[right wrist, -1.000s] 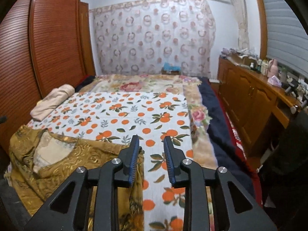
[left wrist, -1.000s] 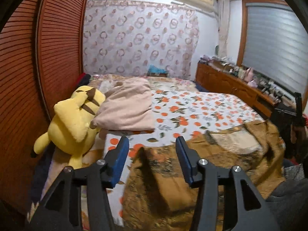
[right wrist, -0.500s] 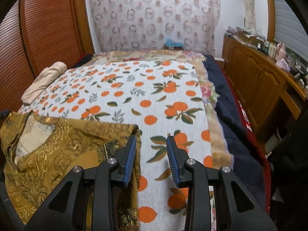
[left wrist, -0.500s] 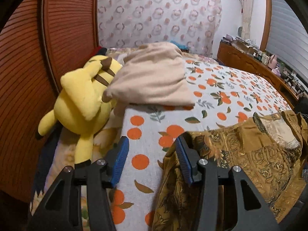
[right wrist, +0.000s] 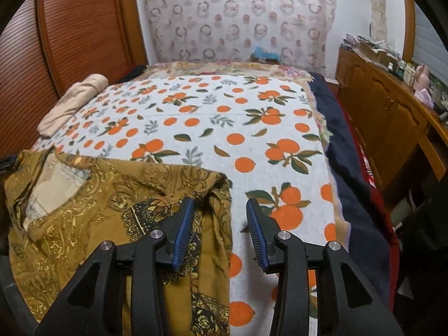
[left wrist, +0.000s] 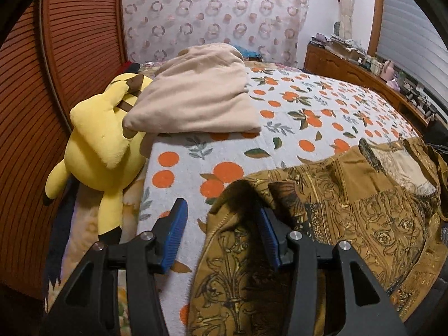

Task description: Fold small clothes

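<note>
A mustard-gold patterned garment [left wrist: 350, 210] lies spread on the orange-print bed sheet [left wrist: 294, 117]. My left gripper [left wrist: 221, 235] is open low over the garment's left edge, and a raised fold of cloth stands between the pads. In the right wrist view the same garment [right wrist: 98, 201] fills the lower left. My right gripper [right wrist: 219, 232] is open over its right edge, the left pad over the cloth and the right pad over the bare sheet [right wrist: 224, 117].
A yellow plush toy [left wrist: 103, 140] and a folded beige cloth [left wrist: 198, 98] lie at the bed's left side, by the brown louvred wardrobe [left wrist: 56, 84]. A wooden cabinet [right wrist: 392, 117] with clutter runs along the right. A dark blanket [right wrist: 352, 162] edges the bed.
Both grippers have dropped lower and closer to the garment's two side edges. The right gripper's jaws have opened wider. The garment's left edge now bunches up between the left pads.
</note>
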